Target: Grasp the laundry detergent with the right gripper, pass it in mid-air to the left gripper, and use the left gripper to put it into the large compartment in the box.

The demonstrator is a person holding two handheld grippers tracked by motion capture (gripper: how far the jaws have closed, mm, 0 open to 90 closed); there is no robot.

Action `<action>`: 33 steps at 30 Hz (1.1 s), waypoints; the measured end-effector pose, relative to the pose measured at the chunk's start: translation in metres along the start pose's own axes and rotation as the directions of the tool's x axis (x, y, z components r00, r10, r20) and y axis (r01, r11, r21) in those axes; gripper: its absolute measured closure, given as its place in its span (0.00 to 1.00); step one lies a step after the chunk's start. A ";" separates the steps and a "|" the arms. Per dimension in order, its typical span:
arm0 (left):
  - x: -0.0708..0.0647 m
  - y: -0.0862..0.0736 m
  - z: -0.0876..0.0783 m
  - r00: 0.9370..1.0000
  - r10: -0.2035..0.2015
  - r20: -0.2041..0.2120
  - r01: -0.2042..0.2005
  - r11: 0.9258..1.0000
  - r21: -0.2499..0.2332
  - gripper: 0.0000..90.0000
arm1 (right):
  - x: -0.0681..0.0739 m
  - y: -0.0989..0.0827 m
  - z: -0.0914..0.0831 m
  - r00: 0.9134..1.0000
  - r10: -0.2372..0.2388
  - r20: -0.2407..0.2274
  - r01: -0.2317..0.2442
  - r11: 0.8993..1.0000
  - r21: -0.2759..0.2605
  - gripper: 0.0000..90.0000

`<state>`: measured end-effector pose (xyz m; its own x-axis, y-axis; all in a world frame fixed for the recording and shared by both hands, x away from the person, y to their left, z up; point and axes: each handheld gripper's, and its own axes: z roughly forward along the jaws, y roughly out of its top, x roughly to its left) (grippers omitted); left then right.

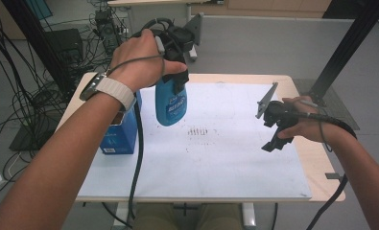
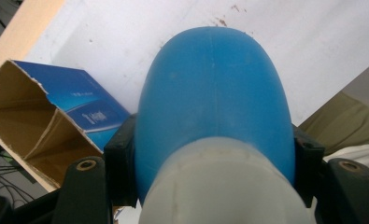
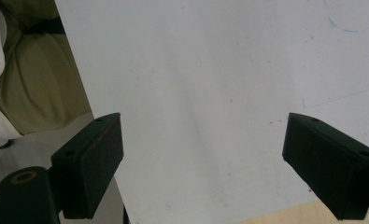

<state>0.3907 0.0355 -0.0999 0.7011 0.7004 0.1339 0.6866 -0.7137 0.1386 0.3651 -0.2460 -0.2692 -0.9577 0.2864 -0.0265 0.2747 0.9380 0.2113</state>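
Bottle (image 1: 171,103) hung clamped in left gripper (image 1: 175,79) above table (image 1: 235,163); right gripper (image 1: 276,137) gaped empty. Next, probably into box (image 1: 121,134): needs lining up over its mouth.

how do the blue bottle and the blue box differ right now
The blue bottle hangs in the air, clamped by the left gripper; the blue box stands on the table, untouched. The bottle is rounded, smooth plastic; the box is square-edged cardboard. The box's top is torn open, showing a brown inside; the bottle's body looks intact. Both are blue with white print.
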 end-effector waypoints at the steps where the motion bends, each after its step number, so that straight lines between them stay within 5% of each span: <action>1: 0.001 0.000 -0.002 1.000 -0.002 -0.003 0.002 1.000 0.003 0.41 | 0.000 0.001 0.000 1.000 -0.002 0.002 0.002 1.000 -0.001 0.14; 17: 0.020 0.001 -0.032 0.991 -0.132 -0.023 0.132 0.991 0.000 0.41 | -0.006 -0.001 -0.008 1.000 -0.006 0.009 0.006 1.000 -0.012 0.14; 26: 0.037 -0.002 -0.036 0.977 -0.210 -0.040 0.211 0.977 0.015 0.41 | -0.010 0.002 -0.008 1.000 -0.007 0.010 0.007 1.000 -0.020 0.14; 33: 0.052 -0.008 -0.040 0.960 -0.275 -0.058 0.276 0.961 0.012 0.41 | -0.015 0.005 -0.001 1.000 -0.007 -0.001 0.007 1.000 -0.018 0.14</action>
<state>0.4139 0.0773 -0.0550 0.4733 0.8686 0.1469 0.8555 -0.4930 0.1582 0.3803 -0.2461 -0.2667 -0.9598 0.2794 -0.0271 0.2661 0.9363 0.2291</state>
